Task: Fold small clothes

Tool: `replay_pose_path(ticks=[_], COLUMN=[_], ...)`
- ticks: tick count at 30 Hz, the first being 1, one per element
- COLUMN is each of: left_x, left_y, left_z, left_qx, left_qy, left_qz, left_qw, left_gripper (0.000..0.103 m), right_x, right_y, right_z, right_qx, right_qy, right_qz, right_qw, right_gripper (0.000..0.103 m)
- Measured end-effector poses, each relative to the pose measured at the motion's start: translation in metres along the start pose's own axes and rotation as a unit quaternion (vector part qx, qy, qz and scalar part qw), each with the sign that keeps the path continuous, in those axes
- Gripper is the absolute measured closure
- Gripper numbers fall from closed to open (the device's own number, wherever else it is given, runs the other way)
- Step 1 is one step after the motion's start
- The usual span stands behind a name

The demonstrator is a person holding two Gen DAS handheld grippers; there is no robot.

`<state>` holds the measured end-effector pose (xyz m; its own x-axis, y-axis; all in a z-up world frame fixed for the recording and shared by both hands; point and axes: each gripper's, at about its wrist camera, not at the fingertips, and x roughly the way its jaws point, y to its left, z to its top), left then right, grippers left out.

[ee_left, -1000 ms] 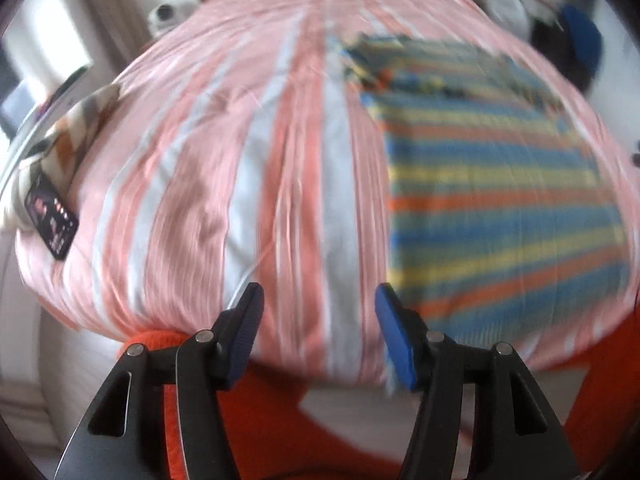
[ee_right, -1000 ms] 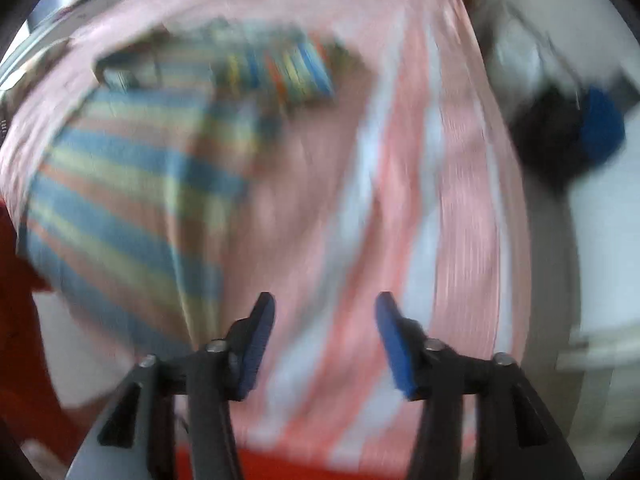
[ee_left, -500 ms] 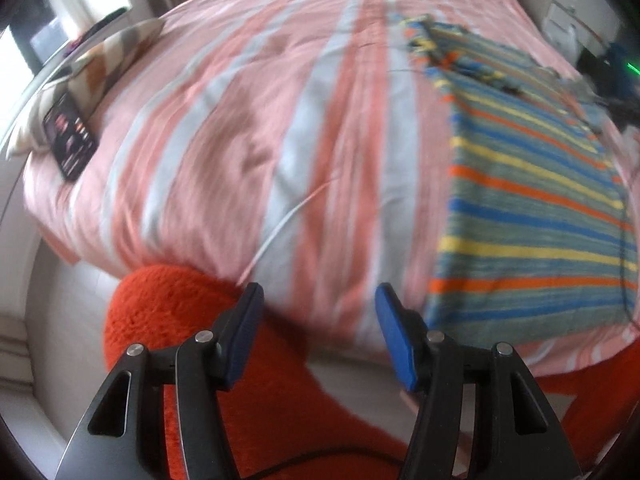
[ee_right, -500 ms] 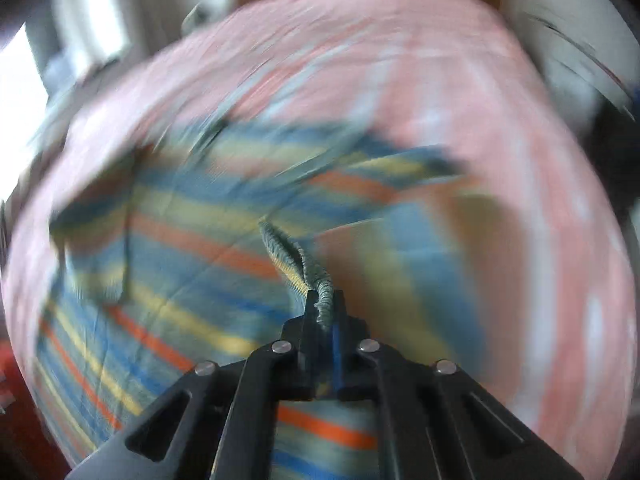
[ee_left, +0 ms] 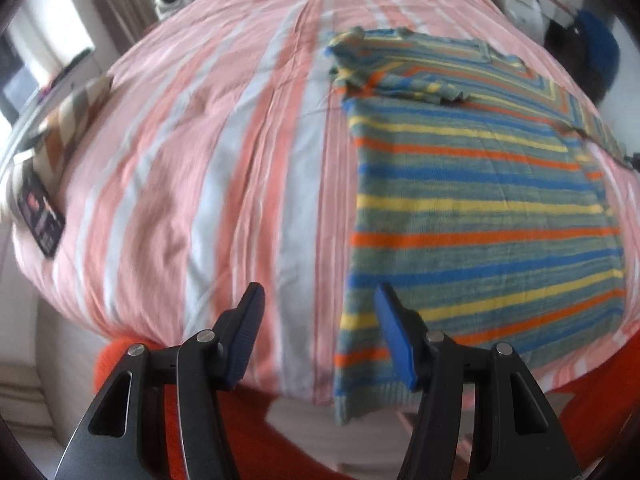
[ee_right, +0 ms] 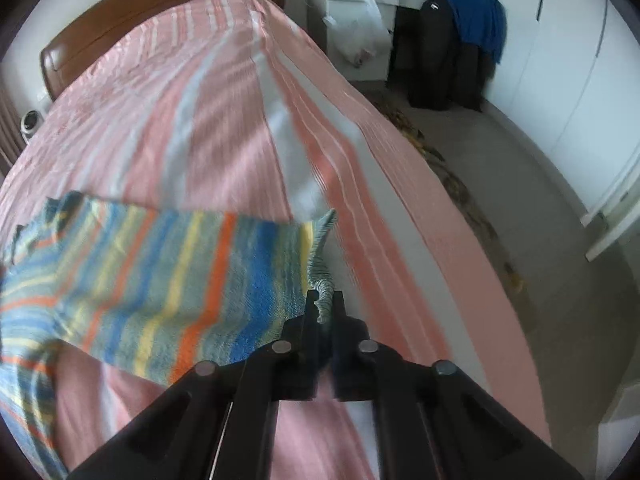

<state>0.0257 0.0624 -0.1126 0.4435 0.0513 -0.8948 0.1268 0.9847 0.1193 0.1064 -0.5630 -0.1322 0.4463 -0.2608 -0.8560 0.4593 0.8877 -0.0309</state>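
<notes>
pinching a bunched edge of the top (ee_right: 168, 280), the right gripper (ee_right: 325, 308) is seen fully closed on the cloth, with that side lifted clear of the bed (ee_right: 224, 120) and drawn out flat toward the camera. the left gripper (ee_left: 320, 336) is held about half open with nothing between its jaws, hovering just above the near-left hem corner of the top (ee_left: 472, 216); no contact is shown.

the top is laid on the right half of the bed (ee_left: 200, 168), hem at the near edge and slightly overhanging it, neck and folded-in sleeves at the far end. its long axis is judged to run near to far, stripes crossing it, neck pointing away toward the headboard (ee_right: 160, 8).

the fabric is judged light, soft and limp: it drapes and sags where unsupported, so a corner or seam edge is best taken, bunched thick enough not to slip. the knit looks slightly grippy, not fragile. a matching hold by the left gripper at the near hem corner is probably called for so the fold stays square.

further off a phone (ee_left: 40, 220) and a cushion (ee_left: 68, 120) are seen at the left bed edge, well apart from the top.
</notes>
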Motion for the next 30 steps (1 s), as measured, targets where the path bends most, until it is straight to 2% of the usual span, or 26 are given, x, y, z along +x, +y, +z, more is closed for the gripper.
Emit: replay_pose_path(ticks=[5,6,7,8,9,11,13,15,16,17,18,19,20,21,23,26,29,30], left_x=[-0.004,-0.006,-0.008,-0.01,-0.01,-0.003,0.02,0.05,0.07,0.085,0.101,0.109,0.111,0.11,0.093,0.07,0.074,0.082], left_y=[-0.011,-0.017,-0.023,-0.032,-0.045,-0.071,-0.102,-0.123,-0.129,-0.132,-0.129,-0.121,-0.11,-0.094,-0.056,0.024,0.119,0.141], left_z=[0.037,0.049,0.059,0.07,0.081,0.1,0.117,0.131,0.139,0.146,0.154,0.163,0.169,0.177,0.185,0.192,0.194,0.191], left_qx=[0.062,0.08,0.095,0.112,0.134,0.184,0.245,0.274,0.277,0.27,0.249,0.216,0.183,0.133,0.062,-0.04,-0.164,-0.19], left_qy=[-0.027,-0.041,-0.054,-0.069,-0.087,-0.105,-0.117,-0.11,-0.097,-0.082,-0.064,-0.053,-0.045,-0.037,-0.065,-0.095,-0.082,-0.068], left_qz=[0.015,0.015,0.013,0.009,0.004,-0.009,-0.007,0.007,0.014,0.019,0.016,-0.004,-0.027,-0.043,-0.057,-0.022,0.058,0.068], left_qw=[0.9976,0.9959,0.994,0.9913,0.9872,0.9772,0.9626,0.9553,0.9559,0.9592,0.9664,0.975,0.9817,0.9894,0.9943,0.9944,0.9813,0.977], left_gripper=[0.042,0.037,0.029,0.028,0.026,0.022,0.02,0.02,0.02,0.021,0.031,0.063,0.085,0.092,0.093,0.093,0.094,0.094], right_x=[0.013,0.01,0.01,0.012,0.002,-0.024,-0.047,-0.068,-0.077,-0.086,-0.096,-0.105,-0.106,-0.111,-0.118,-0.113,-0.102,-0.095], right_y=[-0.017,-0.017,-0.018,-0.019,-0.024,-0.035,-0.038,-0.036,-0.033,-0.029,-0.022,-0.014,-0.007,0.003,0.02,0.035,0.042,0.044], right_z=[-0.008,-0.009,-0.009,-0.009,-0.014,-0.03,-0.047,-0.066,-0.075,-0.086,-0.099,-0.113,-0.117,-0.129,-0.15,-0.167,-0.179,-0.181], right_qx=[0.013,0.009,0.011,0.016,0.025,0.041,0.045,0.05,0.05,0.05,0.047,0.042,0.04,0.034,0.018,0.004,-0.002,0.0], right_qy=[0.0,-0.004,-0.007,-0.008,-0.014,-0.042,-0.057,-0.066,-0.069,-0.072,-0.079,-0.086,-0.09,-0.096,-0.109,-0.12,-0.113,-0.104], right_qz=[0.008,0.006,0.013,0.013,0.011,0.021,0.031,0.062,0.077,0.095,0.113,0.129,0.137,0.146,0.152,0.142,0.134,0.134], right_qw=[1.0,1.0,1.0,1.0,1.0,0.998,0.997,0.995,0.993,0.992,0.989,0.987,0.986,0.984,0.982,0.982,0.984,0.985], right_gripper=[0.097,0.094,0.072,0.042,0.032,0.028,0.028,0.028,0.028,0.028,0.028,0.028,0.028,0.028,0.028,0.028,0.028,0.028])
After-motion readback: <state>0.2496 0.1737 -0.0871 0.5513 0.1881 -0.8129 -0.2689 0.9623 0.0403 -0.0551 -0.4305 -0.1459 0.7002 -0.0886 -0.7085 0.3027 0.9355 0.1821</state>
